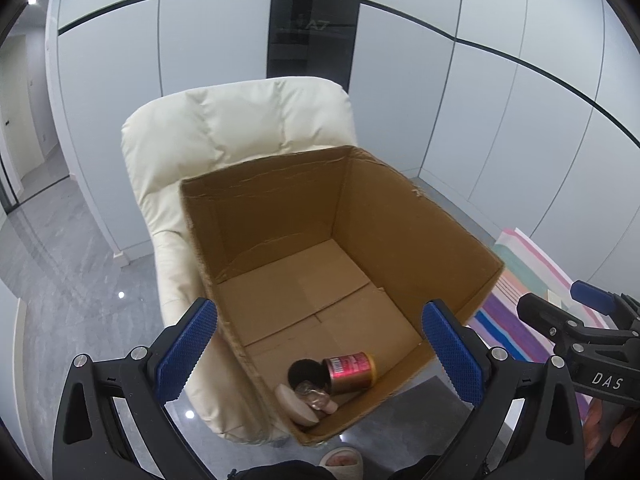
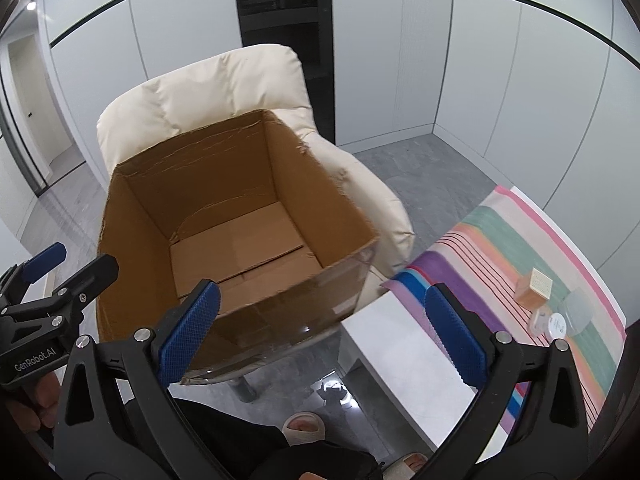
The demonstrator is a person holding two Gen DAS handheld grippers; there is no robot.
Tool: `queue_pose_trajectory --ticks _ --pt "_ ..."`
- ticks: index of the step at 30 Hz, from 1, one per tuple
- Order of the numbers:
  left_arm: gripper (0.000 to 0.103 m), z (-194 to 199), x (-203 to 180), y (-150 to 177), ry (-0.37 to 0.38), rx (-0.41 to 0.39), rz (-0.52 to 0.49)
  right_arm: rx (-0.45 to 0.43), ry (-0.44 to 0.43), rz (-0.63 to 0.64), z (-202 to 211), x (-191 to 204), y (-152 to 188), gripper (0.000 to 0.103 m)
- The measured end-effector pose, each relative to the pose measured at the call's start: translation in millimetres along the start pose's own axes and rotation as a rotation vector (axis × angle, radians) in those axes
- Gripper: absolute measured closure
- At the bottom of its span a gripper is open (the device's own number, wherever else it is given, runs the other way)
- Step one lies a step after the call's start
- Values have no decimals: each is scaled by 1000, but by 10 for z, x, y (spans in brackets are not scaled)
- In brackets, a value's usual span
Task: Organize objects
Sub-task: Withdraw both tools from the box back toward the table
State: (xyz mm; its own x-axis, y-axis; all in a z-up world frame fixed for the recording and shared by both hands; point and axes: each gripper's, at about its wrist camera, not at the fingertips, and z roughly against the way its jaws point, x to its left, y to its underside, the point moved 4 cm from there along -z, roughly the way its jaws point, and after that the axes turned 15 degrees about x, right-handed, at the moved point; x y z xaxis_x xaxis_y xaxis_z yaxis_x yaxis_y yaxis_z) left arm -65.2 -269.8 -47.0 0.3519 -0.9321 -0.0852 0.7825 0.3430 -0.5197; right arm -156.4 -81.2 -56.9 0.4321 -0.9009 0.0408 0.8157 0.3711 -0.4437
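Left tool [image 1: 320, 356] spread wide, gripping nothing, over the near edge of an open cardboard box [image 1: 400, 216]. Right tool [image 2: 322, 334] likewise spread, empty. In the box's near corner at 6 o'clock: red-gold can [image 1: 352, 372] on its side, black round lid [image 1: 305, 372], cream disc [image 1: 298, 404], all touching. Box sits on cream armchair [image 1: 224, 128]. Striped-cloth surface [image 2: 500, 240] at 3 o'clock carries small wooden block [image 2: 534, 286], white round container [image 2: 558, 324].

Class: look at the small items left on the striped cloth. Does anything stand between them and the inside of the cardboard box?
Only the cardboard box's own near wall, which they must clear. Its top is open. The small wooden block and clear items sit on the striped cloth, right of the box.
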Motion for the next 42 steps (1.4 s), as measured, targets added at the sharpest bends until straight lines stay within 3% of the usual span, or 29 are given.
queue_pose_trajectory --ticks 17,42 --pt "0 -98 -596 -19 61 19 -82 1 42 -103 120 -630 174 0" --pt "0 -142 -1767 123 163 31 -270 -20 116 -275 447 -1681 633 0"
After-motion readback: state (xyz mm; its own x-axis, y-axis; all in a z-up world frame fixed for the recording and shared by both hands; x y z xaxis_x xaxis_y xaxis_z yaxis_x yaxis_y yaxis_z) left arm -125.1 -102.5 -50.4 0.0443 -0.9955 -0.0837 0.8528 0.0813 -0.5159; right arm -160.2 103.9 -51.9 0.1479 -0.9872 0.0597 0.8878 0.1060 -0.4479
